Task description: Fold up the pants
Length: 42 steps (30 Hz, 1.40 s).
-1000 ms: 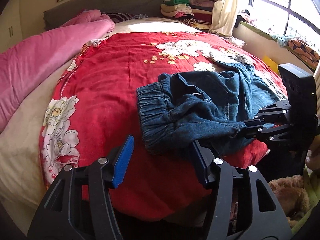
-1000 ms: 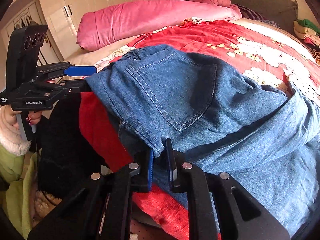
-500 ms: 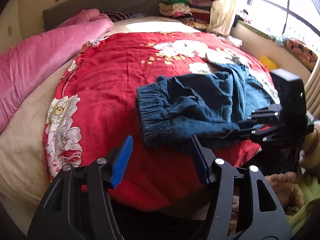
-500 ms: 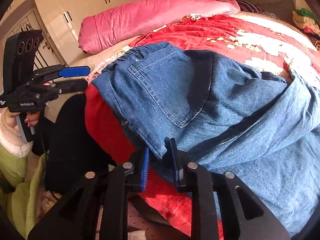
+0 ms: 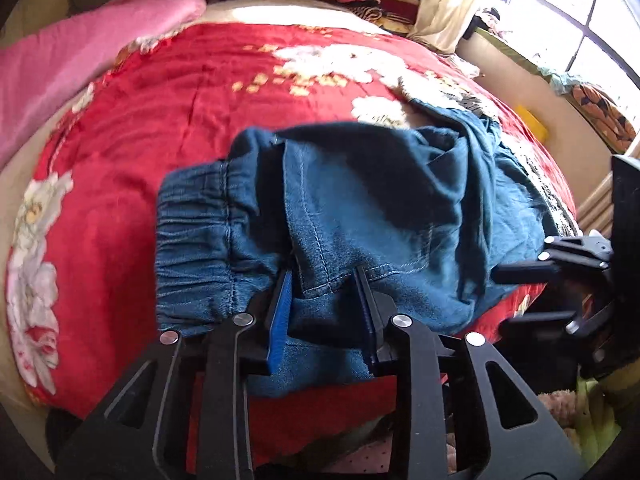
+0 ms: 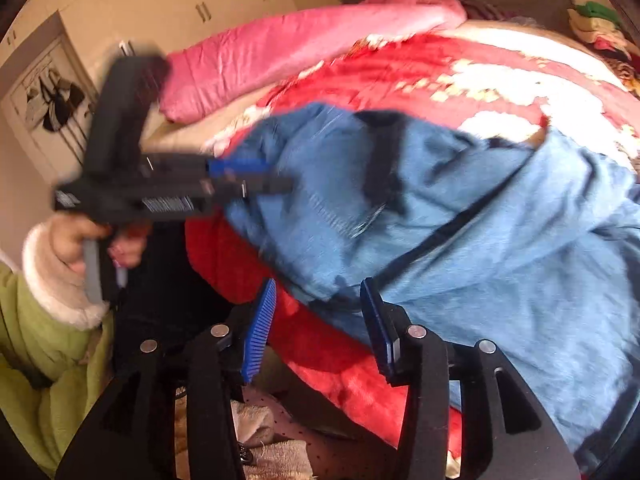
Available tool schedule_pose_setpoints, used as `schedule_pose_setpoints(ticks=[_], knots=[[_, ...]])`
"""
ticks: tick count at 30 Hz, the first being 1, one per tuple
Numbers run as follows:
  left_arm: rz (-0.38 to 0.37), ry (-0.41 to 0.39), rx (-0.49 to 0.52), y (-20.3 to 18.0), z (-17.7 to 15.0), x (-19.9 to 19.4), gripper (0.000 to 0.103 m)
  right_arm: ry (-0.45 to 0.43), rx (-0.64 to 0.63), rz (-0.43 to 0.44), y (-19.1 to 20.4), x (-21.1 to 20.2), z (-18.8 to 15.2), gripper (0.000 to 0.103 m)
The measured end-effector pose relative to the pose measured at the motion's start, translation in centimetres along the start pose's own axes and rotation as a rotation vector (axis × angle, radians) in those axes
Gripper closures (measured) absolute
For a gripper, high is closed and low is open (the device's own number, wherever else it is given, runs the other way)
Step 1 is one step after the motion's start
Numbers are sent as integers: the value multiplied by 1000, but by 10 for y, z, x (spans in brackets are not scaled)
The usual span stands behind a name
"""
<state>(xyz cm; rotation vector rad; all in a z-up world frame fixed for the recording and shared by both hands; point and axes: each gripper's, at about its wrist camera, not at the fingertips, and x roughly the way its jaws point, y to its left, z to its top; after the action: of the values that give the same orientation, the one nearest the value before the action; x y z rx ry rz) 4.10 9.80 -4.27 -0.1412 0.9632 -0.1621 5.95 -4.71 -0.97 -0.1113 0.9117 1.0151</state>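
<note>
My left tool (image 5: 324, 300) is closing on the pants (image 5: 360, 216) near the waistband at the bed's (image 5: 160, 120) near edge, while my right tool (image 6: 316, 320), gripping a second ago, is opening clear of the denim, so the hold changes hands.

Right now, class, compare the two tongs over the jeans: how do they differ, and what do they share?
The left tongs are closing, with the jeans edge between their pads; the right tongs are opening, with only the cloth's edge near their tips. The left tongs sit by the gathered waistband; the right tongs sit further along the same near edge. Both have black arms, blue pads, and point down at the red blanket.
</note>
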Motion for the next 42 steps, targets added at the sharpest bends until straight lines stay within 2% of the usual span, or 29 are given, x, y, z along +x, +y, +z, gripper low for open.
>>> schedule_pose_setpoints(ticks=[3, 5, 8, 12, 19, 21, 23, 25, 26, 30, 33, 35, 37, 42], knots=[[-10, -16, 13, 3, -13, 0, 83, -83, 3, -54, -2, -18, 11, 60], [-6, -19, 14, 2, -13, -1, 83, -96, -2, -58, -1, -15, 22, 60], [4, -21, 23, 2, -11, 0, 83, -58, -11, -83, -2, 4, 29, 60], [-6, -24, 24, 3, -10, 2, 83, 103, 81, -173, -23, 38, 14, 60], [-4, -31, 25, 3, -9, 8, 83, 88, 130, -154, -32, 36, 2, 60], [3, -40, 27, 1, -10, 7, 83, 76, 119, -158, -30, 36, 3, 60], [-4, -60, 27, -1, -11, -2, 82, 44, 131, -123, -31, 24, 3, 60], [-36, -84, 20, -5, -10, -16, 73, -14, 171, -74, -37, 3, 2, 60], [-45, -93, 17, -7, -9, -22, 64, -43, 187, -67, -41, -9, 2, 59], [-43, -154, 48, -23, -3, -49, 58, -124, 241, -111, -53, -43, 3, 53], [-71, -181, 80, -39, 5, -58, 51, -153, 283, -156, -67, -57, 1, 49], [-123, -188, 106, -51, 11, -57, 46, -170, 296, -183, -74, -64, 0, 45], [-191, -157, 117, -64, 16, -45, 45, -181, 311, -205, -81, -69, 2, 41], [-274, -67, 190, -102, 23, -4, 45, -196, 310, -273, -100, -75, 16, 31]])
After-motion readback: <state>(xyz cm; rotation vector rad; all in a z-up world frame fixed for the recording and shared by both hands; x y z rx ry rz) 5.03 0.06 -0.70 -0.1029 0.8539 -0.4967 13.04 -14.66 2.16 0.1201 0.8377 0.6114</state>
